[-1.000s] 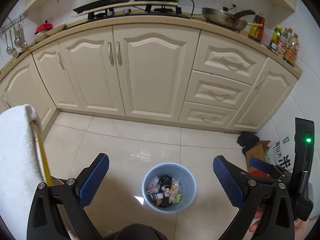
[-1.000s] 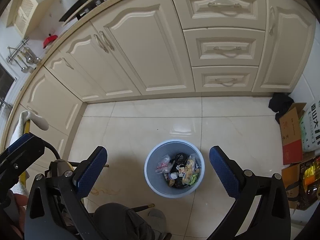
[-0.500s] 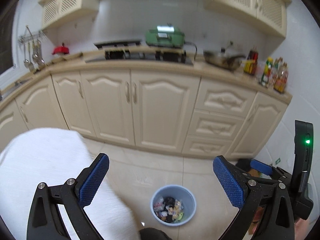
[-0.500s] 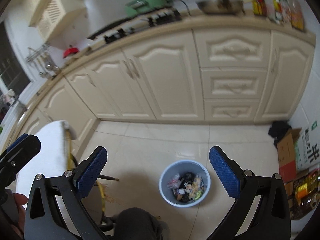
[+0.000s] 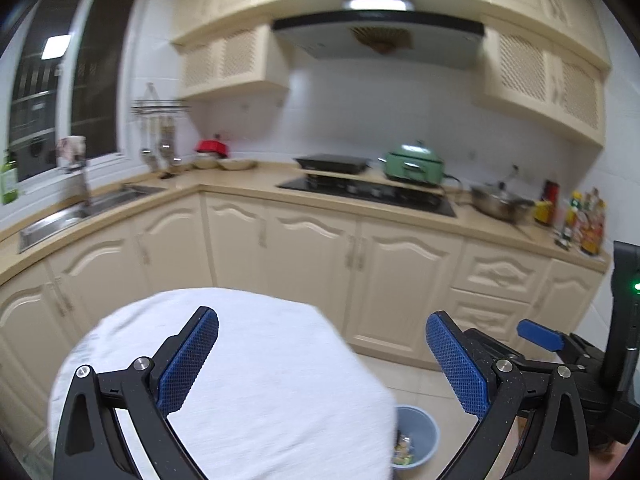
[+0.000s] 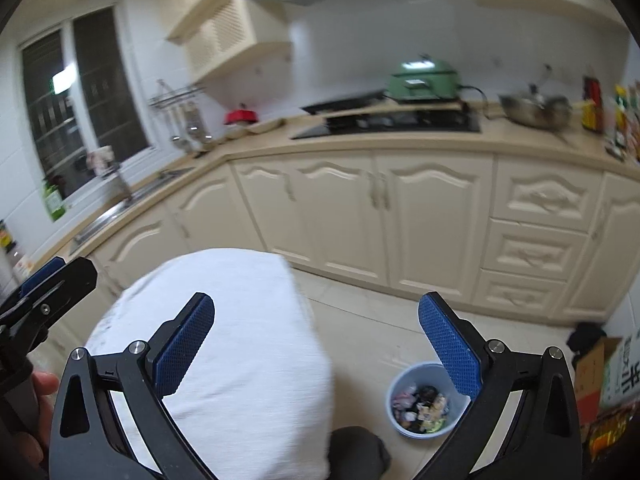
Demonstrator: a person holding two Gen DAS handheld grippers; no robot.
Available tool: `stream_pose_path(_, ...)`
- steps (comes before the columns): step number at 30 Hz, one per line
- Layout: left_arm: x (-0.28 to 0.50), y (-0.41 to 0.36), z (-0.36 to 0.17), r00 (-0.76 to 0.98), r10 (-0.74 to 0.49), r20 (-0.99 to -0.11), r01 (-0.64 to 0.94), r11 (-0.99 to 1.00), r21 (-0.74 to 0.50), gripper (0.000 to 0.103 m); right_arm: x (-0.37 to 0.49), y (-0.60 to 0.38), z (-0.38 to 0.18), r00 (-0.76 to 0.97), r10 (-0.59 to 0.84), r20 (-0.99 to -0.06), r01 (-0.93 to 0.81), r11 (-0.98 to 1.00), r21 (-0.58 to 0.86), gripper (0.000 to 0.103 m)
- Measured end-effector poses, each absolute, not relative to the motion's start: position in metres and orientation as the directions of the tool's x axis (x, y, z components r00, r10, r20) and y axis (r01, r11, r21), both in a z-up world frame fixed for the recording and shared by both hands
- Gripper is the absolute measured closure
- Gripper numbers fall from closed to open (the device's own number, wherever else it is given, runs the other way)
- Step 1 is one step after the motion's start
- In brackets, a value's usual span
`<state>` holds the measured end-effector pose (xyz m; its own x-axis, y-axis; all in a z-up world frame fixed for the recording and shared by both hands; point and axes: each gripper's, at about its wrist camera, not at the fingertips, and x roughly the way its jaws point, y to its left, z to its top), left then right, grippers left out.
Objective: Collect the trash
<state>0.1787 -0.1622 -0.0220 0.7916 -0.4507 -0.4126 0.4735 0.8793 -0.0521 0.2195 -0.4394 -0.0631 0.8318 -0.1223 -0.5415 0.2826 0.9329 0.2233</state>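
A light blue trash bin holding several wrappers stands on the tiled floor, low in the right wrist view; in the left wrist view it is partly hidden by the table edge. My left gripper is open and empty above a white cloth-covered table. My right gripper is open and empty, over the same table's right edge, with the bin below its right finger. No loose trash shows on the table.
Cream kitchen cabinets run along the back, with a hob, a green cooker, a pan and bottles on the counter. A sink is at left. Cardboard boxes stand on the floor at right.
Both grippers have lifted and tilted up from looking down at the bin and floor. The white table now fills the lower left and the bin has slid to the bottom.
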Motion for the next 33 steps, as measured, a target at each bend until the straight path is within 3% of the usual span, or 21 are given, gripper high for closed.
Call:
stream_pose_path(13, 0.053, -0.032, -0.022, 0.915, -0.239, -0.324, 0.235, 0.971, -0.054, 0.001, 0.214, -0.306, -0.032, 0.890, -0.018, -0.456, 0.087, 0.987, 0.132, 0.000)
stream_pose_path(19, -0.002, -0.021, -0.029, 0.943, -0.159, -0.293, 0.157, 0.987, -0.031, 0.001, 0.201, -0.270, -0.031, 0.910, -0.004, -0.416, 0.039, 0.996, 0.076, 0.000)
stream_pose_path(33, -0.074, -0.009, -0.029, 0.954, -0.121, -0.273, 0.104, 0.992, -0.078, 0.001, 0.171, -0.236, -0.025, 0.937, -0.013, -0.350, 0.018, 1.000, 0.011, 0.000)
